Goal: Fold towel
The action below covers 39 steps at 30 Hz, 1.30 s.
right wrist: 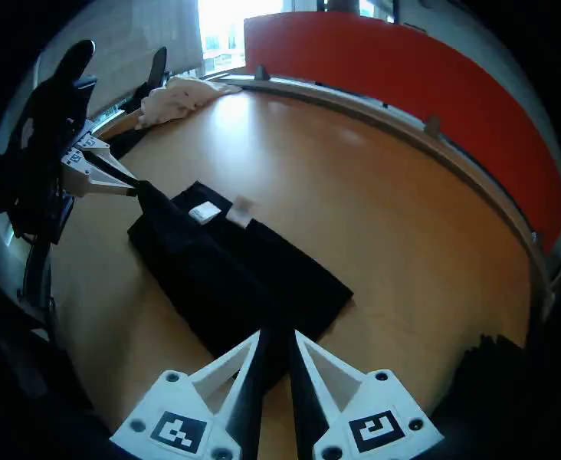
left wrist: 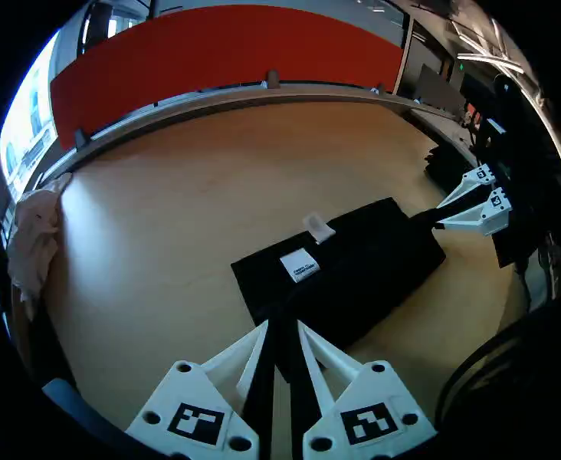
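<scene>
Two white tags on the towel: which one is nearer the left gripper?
The flat printed label lying on the black towel; the other tag sticks out at its far edge, farther from the left gripper.

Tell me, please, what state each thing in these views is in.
black towel: laid out as a long rectangle on the table, pinched at both ends.
left tongs: shut on the black towel's near end.
right tongs: shut on its other end.
white tag: lying on top of the towel.
pale cloth: crumpled at the table's edge.
</scene>
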Tool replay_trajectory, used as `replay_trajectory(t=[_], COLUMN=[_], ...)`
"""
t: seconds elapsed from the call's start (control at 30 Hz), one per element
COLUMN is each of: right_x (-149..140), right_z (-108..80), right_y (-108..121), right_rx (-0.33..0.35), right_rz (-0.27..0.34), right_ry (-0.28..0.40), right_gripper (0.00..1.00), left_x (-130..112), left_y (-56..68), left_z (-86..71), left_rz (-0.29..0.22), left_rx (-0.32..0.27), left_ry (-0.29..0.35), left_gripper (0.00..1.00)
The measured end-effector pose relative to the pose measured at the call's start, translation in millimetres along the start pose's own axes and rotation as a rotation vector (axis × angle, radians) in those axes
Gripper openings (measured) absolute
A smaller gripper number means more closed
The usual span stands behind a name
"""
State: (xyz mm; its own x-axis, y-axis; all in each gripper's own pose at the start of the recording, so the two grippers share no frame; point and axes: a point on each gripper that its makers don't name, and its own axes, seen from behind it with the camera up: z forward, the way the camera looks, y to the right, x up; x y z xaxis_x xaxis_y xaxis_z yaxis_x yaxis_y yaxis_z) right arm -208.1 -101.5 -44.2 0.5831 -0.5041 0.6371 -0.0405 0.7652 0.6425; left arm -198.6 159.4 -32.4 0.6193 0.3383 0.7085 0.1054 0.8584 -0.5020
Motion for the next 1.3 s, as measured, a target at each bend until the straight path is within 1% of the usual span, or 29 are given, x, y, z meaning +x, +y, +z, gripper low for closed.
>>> replay_trajectory(t=[0.13,0.43,0.53,0.73,0.83,0.9,1.07,1.17,1.23,1.3], right_x=[-3,-14,-18,-19,-17,-16,-8,-4,-2,0], right_z=[7.1,19.4,21.2,23.1,23.5,24.0,25.9,26.8,27.3,27.7], right_y=[3,13,17,22,25,28,36,43,47,50], right_rx=[-0.005,-0.043,-0.055,-0.071,-0.082,-0.089,-0.112,-0.133,-0.142,-0.148], right_rz=[0.004,0.001,-0.002,-0.006,-0.006,-0.007,-0.009,-0.009,-0.009,-0.01], right_ry=[-0.01,-0.037,-0.044,-0.046,-0.045,-0.042,-0.029,-0.022,-0.019,-0.017], right_gripper=[0.21,0.41,0.45,0.46,0.52,0.57,0.66,0.69,0.7,0.7], left_x=[-3,-6,-6,-6,-6,-6,-4,-2,-1,0], left_y=[-3.7,-12.8,-14.6,-15.0,-15.1,-15.8,-21.8,-25.0,-27.1,-29.0], left_z=[10.1,29.0,32.6,35.5,36.1,36.6,38.8,39.9,40.3,40.5], left_rz=[-0.001,-0.014,-0.013,0.002,0.007,0.009,0.026,0.039,0.046,0.051], left_rx=[0.009,0.043,0.05,0.056,0.058,0.061,0.083,0.097,0.106,0.113], left_ry=[-0.008,-0.008,-0.011,-0.014,-0.016,-0.017,-0.02,-0.022,-0.022,-0.024], left_gripper=[0.11,0.11,0.12,0.12,0.12,0.17,0.29,0.36,0.45,0.48])
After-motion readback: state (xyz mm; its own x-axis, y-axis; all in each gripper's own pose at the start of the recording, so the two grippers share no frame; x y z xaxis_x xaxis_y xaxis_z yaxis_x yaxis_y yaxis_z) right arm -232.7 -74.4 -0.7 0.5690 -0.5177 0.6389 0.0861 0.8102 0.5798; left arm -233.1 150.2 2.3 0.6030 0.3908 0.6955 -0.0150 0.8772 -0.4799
